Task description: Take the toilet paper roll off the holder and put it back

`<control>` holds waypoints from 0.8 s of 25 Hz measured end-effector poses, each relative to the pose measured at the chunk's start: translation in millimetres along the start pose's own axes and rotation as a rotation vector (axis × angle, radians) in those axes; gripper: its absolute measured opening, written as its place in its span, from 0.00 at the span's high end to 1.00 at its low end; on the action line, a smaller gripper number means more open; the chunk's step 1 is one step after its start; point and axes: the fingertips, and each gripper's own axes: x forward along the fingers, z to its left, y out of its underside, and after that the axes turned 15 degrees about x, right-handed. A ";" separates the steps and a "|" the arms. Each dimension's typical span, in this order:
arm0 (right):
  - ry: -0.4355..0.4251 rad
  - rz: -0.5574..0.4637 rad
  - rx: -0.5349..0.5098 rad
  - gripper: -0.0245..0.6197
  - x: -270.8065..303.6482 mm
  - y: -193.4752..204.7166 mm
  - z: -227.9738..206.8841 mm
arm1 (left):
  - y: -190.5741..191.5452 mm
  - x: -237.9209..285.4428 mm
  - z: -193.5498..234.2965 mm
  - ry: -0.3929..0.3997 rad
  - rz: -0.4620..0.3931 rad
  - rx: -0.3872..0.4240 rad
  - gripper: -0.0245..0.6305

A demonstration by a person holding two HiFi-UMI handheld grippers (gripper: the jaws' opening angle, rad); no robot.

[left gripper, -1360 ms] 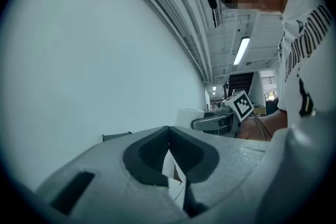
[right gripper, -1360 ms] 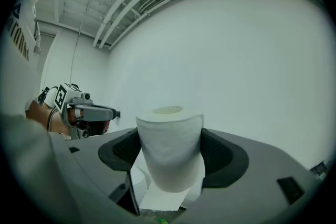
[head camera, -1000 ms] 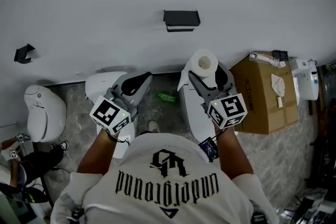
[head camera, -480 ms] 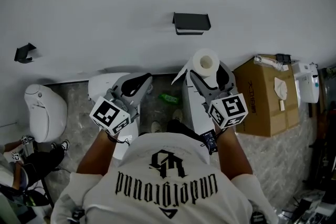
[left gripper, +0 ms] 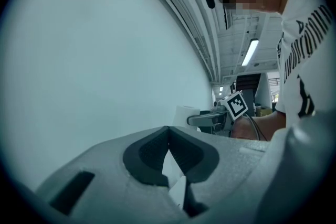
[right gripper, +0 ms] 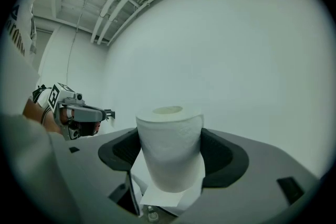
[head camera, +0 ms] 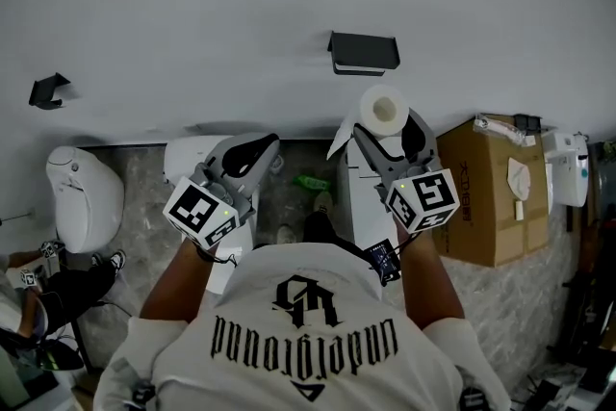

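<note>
A white toilet paper roll (head camera: 383,114) stands upright between the jaws of my right gripper (head camera: 387,132), which is shut on it. A loose sheet hangs from the roll's left side. In the right gripper view the roll (right gripper: 169,147) fills the space between the dark pads, core hole on top. The black holder (head camera: 363,52) is fixed to the white wall just above and left of the roll, with nothing on it. My left gripper (head camera: 258,146) hovers to the left, shut with its jaws touching and nothing held; its closed pads (left gripper: 169,157) meet in the left gripper view.
Below stand white toilets (head camera: 85,195) on a marbled floor, a green object (head camera: 308,180) between them. A cardboard box (head camera: 486,192) sits at the right. A second small black bracket (head camera: 46,89) is on the wall far left.
The holder sits lower and further right in the head view now, and the right gripper with the roll has come closer beneath it. The left gripper has stayed put.
</note>
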 end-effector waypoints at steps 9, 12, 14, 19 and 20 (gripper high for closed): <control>-0.023 0.010 0.006 0.47 36.2 -10.4 -39.2 | 12.1 39.4 21.1 -0.019 0.022 -0.015 0.94; -0.028 0.009 0.006 0.47 49.7 -15.8 -54.6 | 15.6 56.1 29.7 -0.025 0.028 -0.020 0.94; -0.032 0.011 0.005 0.47 58.1 -19.0 -65.4 | 17.9 67.7 33.4 -0.027 0.033 -0.024 0.94; -0.045 0.013 -0.001 0.47 79.3 -27.1 -93.0 | 24.2 96.5 42.7 -0.033 0.042 -0.030 0.94; -0.046 0.012 -0.003 0.47 83.8 -28.9 -98.2 | 25.0 101.6 45.2 -0.034 0.042 -0.030 0.94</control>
